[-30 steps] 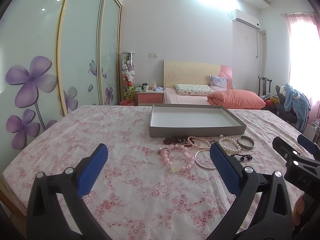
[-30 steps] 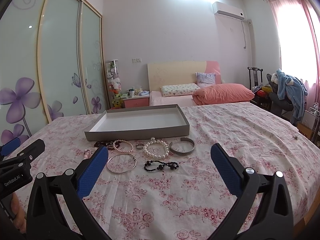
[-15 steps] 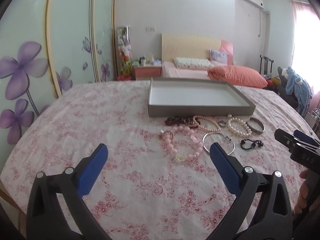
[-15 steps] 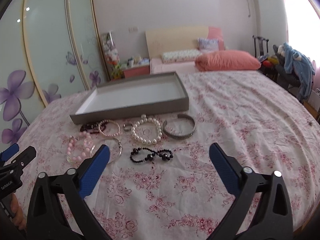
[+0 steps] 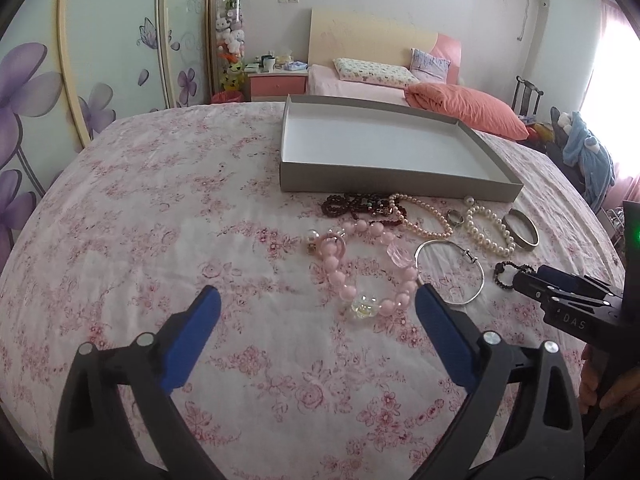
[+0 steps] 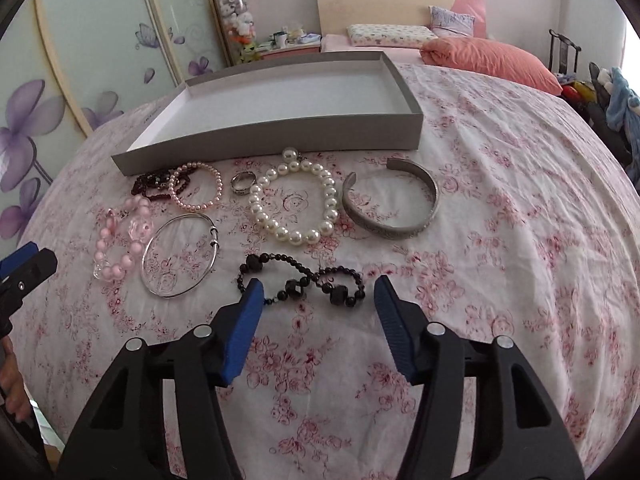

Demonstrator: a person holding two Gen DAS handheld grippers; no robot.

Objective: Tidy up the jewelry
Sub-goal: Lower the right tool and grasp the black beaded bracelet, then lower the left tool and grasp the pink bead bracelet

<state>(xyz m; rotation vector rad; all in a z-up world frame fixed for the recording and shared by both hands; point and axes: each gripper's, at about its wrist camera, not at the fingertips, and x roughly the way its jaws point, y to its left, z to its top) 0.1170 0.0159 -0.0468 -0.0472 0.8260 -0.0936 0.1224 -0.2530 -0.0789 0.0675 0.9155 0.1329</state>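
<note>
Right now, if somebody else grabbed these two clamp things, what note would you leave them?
Left gripper: open, empty, near the pink beads.
Right gripper: open, empty, straddling the black beads.
Tray: holds nothing.
In front of it on the cloth: pearls, cuff, bangle, ring, small pink pearls, dark beads.
Done: nothing. Left: move every piece into the tray.

tray (image 6: 280, 142): grey, shallow, empty | bracelets (image 6: 294, 204), ring (image 6: 242, 183): loose on cloth beside it
</note>
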